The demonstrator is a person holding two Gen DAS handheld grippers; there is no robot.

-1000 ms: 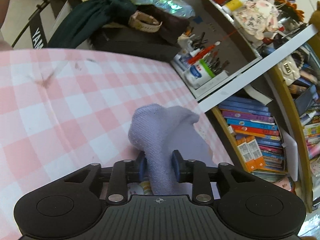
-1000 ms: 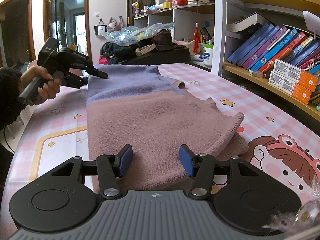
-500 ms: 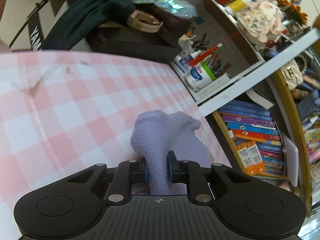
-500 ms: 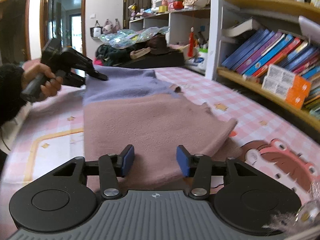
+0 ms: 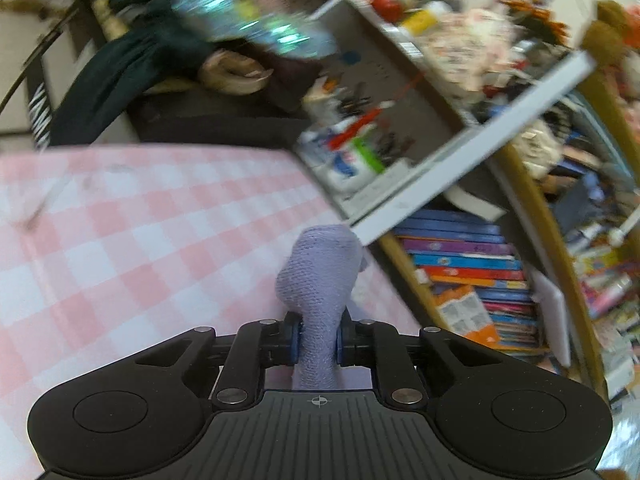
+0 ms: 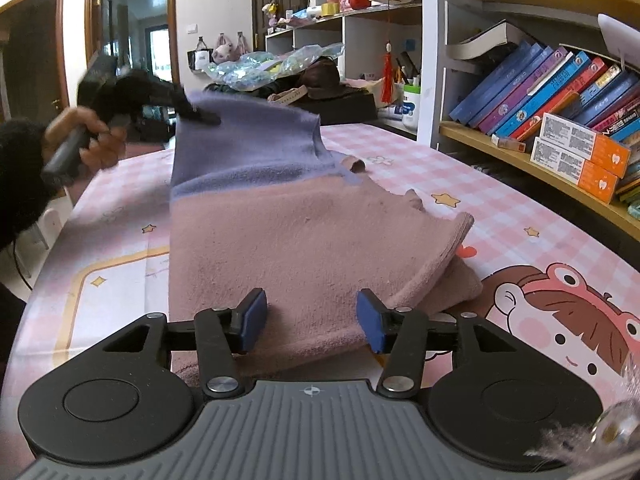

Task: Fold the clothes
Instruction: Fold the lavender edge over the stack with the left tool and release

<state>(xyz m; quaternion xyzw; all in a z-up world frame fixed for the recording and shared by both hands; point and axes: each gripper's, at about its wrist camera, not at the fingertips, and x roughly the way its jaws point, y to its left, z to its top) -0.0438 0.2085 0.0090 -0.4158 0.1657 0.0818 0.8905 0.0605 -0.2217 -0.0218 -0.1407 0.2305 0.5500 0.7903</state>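
A two-tone knit garment [image 6: 296, 232], dusty pink over its near part and lavender at its far end, lies on the tabletop [image 6: 500, 216], which is covered by a pink-and-white checked cloth printed with stars and a cartoon figure. The pink part rests flat, folded into at least two layers whose thick rounded edges show at the right side of the garment. The lavender far end is lifted off the tabletop and hangs taut from its raised left corner.

The left gripper [image 5: 318, 342], held in a person's hand [image 6: 86, 132] beyond the garment's far left corner, is clenched on a bunched fold of the lavender fabric, which stands up between its blue pads [image 5: 294, 342]; this view is motion-blurred. The right gripper [image 6: 312, 316] stands spread wide at the garment's near edge, its blue pads [image 6: 254, 314] just above or on the pink fabric; contact cannot be told, and nothing is between them.

To the right of the garment, a wooden bookshelf [image 6: 520, 156] holds a leaning row of books [image 6: 552, 88] with orange boxes [image 6: 576, 152] in front. Beyond the garment, a white shelf compartment [image 6: 384, 60] holds a white cup of pens [image 6: 412, 96] and a hanging red tassel [image 6: 387, 76].
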